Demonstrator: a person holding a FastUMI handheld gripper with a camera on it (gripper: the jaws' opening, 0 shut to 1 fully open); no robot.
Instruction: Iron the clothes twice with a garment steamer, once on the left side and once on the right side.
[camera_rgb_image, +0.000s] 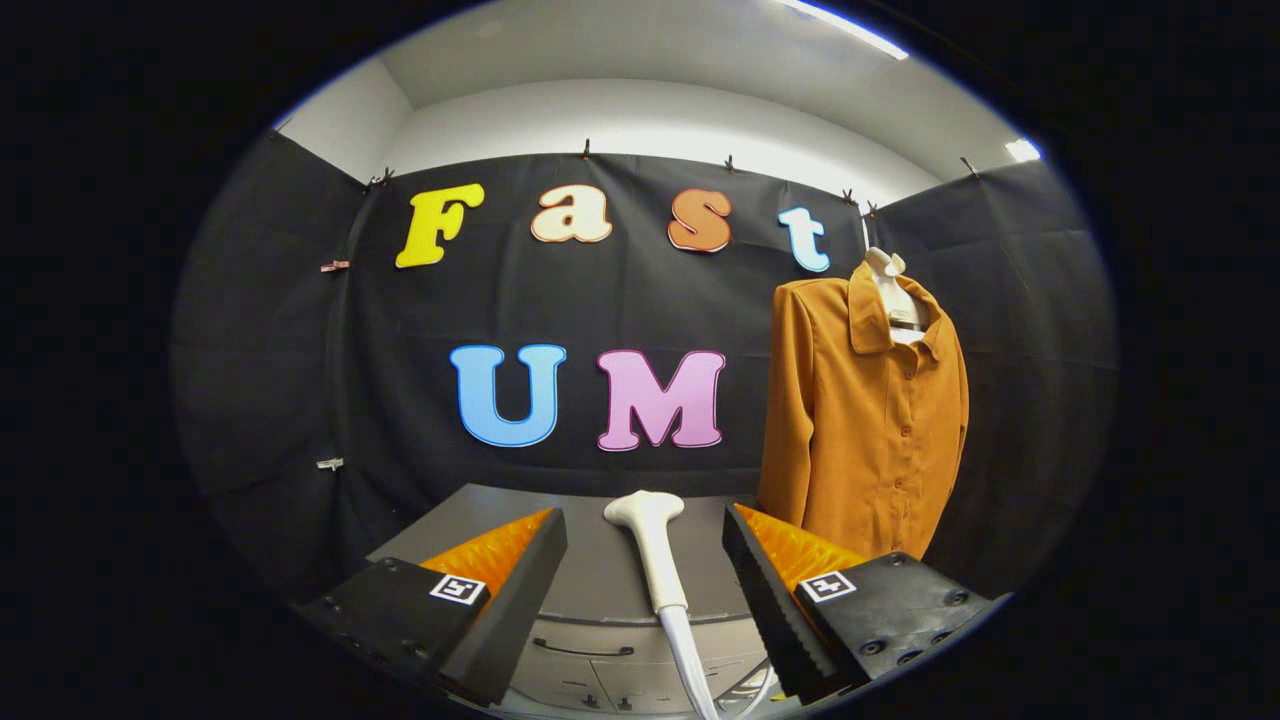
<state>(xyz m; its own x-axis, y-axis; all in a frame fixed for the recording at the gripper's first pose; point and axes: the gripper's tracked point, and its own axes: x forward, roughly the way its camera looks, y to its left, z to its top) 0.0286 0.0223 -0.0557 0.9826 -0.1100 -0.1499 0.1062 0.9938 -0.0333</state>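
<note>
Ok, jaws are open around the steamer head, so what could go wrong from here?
1. The gripper stands open with the steamer between the jaws but untouched; its handle is narrow and rounded, so an off-centre close could let it slip or twist.
2. Its hose trails down between the jaws and may snag.
3. The shirt hangs off to the side, beyond the jaws; a hasty swing could knock it.

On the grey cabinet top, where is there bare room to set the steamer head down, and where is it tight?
The cabinet top is bare on both sides of the steamer head, which lies between the open gripper fingers. The stretch toward the booth's black wall is widest. It is tighter beside the orange shirt, which hangs at the far edge past one finger.
</note>
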